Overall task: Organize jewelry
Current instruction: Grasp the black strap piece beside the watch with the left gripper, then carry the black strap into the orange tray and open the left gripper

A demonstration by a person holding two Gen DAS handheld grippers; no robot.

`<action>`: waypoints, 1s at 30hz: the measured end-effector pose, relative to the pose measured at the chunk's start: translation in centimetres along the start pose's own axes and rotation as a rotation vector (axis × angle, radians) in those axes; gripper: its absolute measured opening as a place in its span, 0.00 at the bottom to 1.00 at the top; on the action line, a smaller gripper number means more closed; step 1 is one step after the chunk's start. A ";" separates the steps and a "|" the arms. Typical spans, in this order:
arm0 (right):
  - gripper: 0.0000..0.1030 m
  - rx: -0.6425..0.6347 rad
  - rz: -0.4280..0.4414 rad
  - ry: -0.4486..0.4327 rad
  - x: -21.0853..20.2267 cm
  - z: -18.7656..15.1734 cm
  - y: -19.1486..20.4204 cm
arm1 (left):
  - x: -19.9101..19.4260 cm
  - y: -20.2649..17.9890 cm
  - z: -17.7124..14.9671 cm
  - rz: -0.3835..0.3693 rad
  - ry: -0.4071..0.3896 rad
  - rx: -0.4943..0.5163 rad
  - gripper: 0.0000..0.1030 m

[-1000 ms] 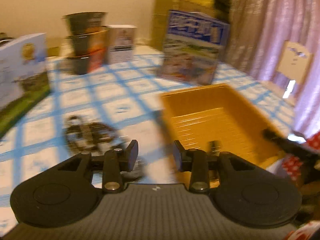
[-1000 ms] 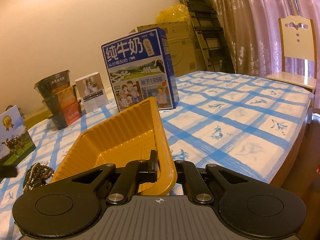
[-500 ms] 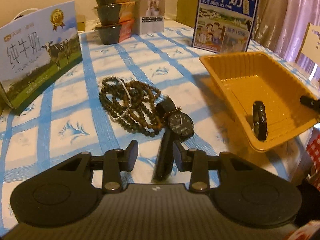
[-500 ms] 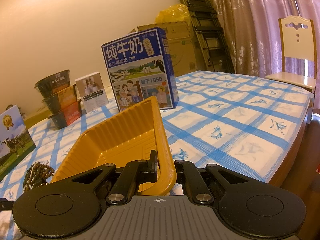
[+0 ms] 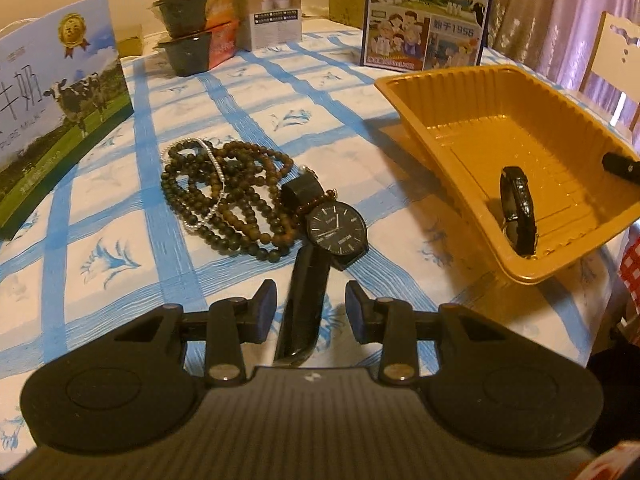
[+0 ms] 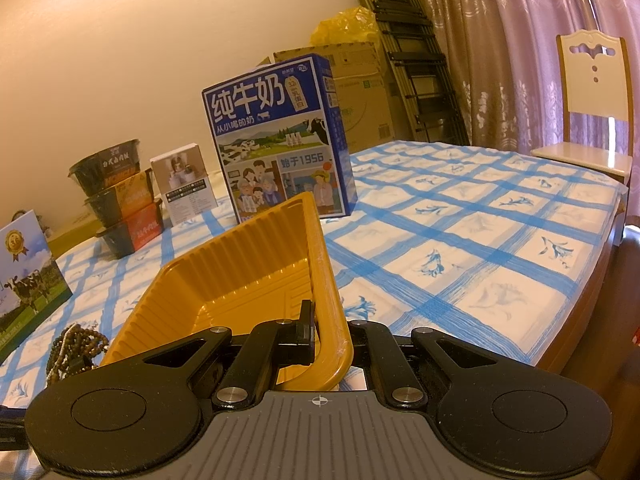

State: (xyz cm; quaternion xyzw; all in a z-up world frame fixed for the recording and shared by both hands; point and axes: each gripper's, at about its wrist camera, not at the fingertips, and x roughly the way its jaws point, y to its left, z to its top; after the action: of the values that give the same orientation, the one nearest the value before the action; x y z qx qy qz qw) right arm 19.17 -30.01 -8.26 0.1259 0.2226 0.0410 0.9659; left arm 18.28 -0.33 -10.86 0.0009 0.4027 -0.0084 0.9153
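Note:
A black wristwatch lies on the checked cloth, its strap running back between my left gripper's open fingers. My left gripper is open around that strap, not clamped. A heap of dark bead bracelets with a thin pearl strand lies just left of the watch and also shows in the right wrist view. An orange plastic tray sits tilted at right with a second black watch inside. My right gripper is shut on the tray's near wall.
A blue milk carton stands behind the tray. Stacked food bowls, a small white box and a white milk box stand at the back and left. A chair stands past the table's right edge.
My left gripper has swung from over the tray to the left and now sits low over the watch strap. The right gripper still grips the tray wall.

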 end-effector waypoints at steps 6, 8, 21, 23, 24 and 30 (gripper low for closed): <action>0.05 0.000 0.000 0.000 0.0 0.0 0.0 | 0.9 0.2 0.1 0.010 0.019 -0.003 0.32; 0.05 -0.002 0.000 0.000 0.0 0.0 0.0 | 1.1 0.4 0.1 0.006 0.024 -0.015 0.28; 0.05 0.000 0.000 0.001 0.0 0.0 -0.1 | -0.8 0.8 0.4 -0.026 -0.011 -0.054 0.19; 0.05 0.000 0.001 0.001 0.0 0.0 -0.1 | -1.7 0.7 0.9 -0.037 -0.032 -0.059 0.19; 0.05 0.000 0.001 0.001 0.0 -0.1 -0.1 | -2.3 0.6 1.2 -0.046 -0.047 -0.061 0.19; 0.05 -0.021 -0.002 -0.003 -0.2 -0.1 0.5 | -4.7 -1.7 3.8 -0.169 -0.123 -0.055 0.19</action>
State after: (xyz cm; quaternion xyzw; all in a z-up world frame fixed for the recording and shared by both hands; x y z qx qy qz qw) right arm 18.97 -29.55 -8.14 0.1157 0.2209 0.0421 0.9675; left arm 17.89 -2.03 -4.76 -0.0586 0.3444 -0.0744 0.9340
